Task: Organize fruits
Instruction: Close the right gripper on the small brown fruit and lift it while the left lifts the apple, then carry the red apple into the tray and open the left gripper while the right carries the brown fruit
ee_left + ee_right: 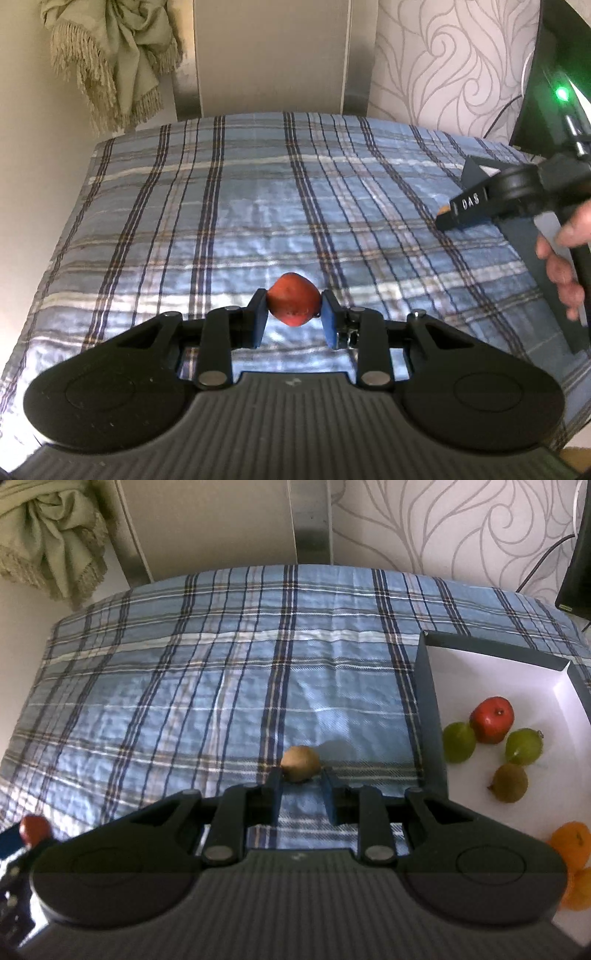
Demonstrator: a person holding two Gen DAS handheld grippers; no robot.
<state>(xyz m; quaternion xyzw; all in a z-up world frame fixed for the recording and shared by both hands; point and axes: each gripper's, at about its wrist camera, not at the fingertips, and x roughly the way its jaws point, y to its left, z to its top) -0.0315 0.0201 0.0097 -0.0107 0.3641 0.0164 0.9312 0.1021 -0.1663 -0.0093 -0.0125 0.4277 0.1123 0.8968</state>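
My left gripper (293, 295) is shut on a red fruit (293, 302), held between its blue pads above the blue plaid cloth (229, 206). The same fruit (35, 829) shows at the lower left of the right wrist view. My right gripper (300, 773) is shut on a brown kiwi (300, 762) at its fingertips, just left of the dark box (430, 709). From the left wrist view, the right gripper (443, 218) hangs over the box's edge (546, 280) in a person's hand (565, 266). Inside the box lie a red apple (493, 720), two green fruits (458, 742), another kiwi (509, 782) and oranges (570, 843).
A green fringed cloth (110, 62) hangs at the back left by the wall. A black screen (578, 572) with a cable stands at the back right, behind the box. The plaid cloth drops off at its left and far edges.
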